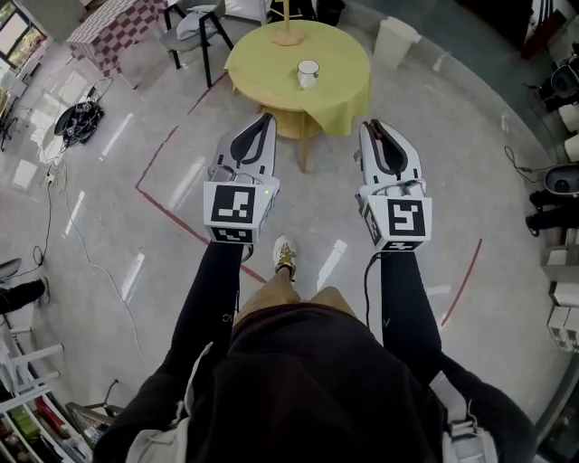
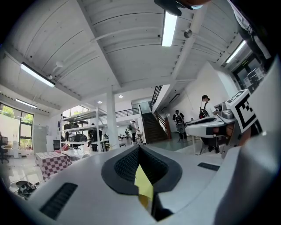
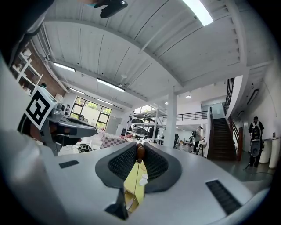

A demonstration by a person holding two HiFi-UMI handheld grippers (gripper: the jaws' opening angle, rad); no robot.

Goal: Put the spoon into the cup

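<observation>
A white cup (image 1: 308, 72) stands on a round table with a yellow-green cloth (image 1: 339, 95), ahead of both grippers. In the head view my left gripper (image 1: 265, 118) and right gripper (image 1: 369, 125) are held level side by side, short of the table's near edge. The right gripper (image 3: 140, 149) is shut on the brown wooden end of the spoon (image 3: 140, 154), which pokes up between its tips; the rest of the spoon is hidden. My left gripper (image 2: 139, 148) is shut with nothing in it. Through both gaps the yellow cloth shows.
A wooden stand (image 1: 288, 36) sits at the table's far side. A dark chair (image 1: 194, 32) and a checked table (image 1: 113, 27) stand to the left behind it, a white bin (image 1: 395, 41) to the right. Red tape lines (image 1: 172, 212) and cables (image 1: 77, 122) lie on the floor.
</observation>
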